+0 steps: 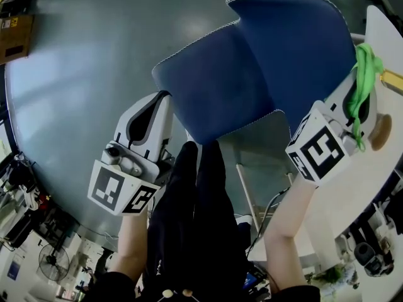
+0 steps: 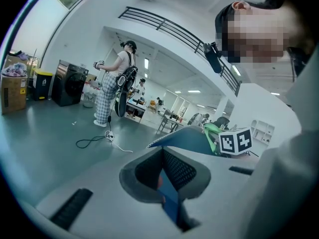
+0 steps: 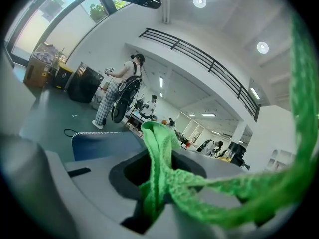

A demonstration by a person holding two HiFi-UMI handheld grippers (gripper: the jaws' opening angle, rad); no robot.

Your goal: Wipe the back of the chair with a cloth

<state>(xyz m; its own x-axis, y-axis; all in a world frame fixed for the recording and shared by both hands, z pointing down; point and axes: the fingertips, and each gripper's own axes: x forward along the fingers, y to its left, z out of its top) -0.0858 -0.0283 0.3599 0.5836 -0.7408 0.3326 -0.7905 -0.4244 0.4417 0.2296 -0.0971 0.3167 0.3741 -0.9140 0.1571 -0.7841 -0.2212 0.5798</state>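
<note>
The chair (image 1: 252,74) stood below the person, its blue back toward them. The green cloth (image 1: 365,74) hung at the back's right edge, clamped in the right gripper (image 1: 361,96). The left gripper (image 1: 165,100) was closed on the chair's left edge, seemingly steadying it. Wiping looked barely started. Whether cloth touched fabric was unclear, and no wiped area showed. A table (image 1: 385,36) hid the chair's far side.

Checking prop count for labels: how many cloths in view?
1: green cloth clamped in the right gripper, beside the blue chair whose edge the left gripper grips. Others may be hidden.
</note>
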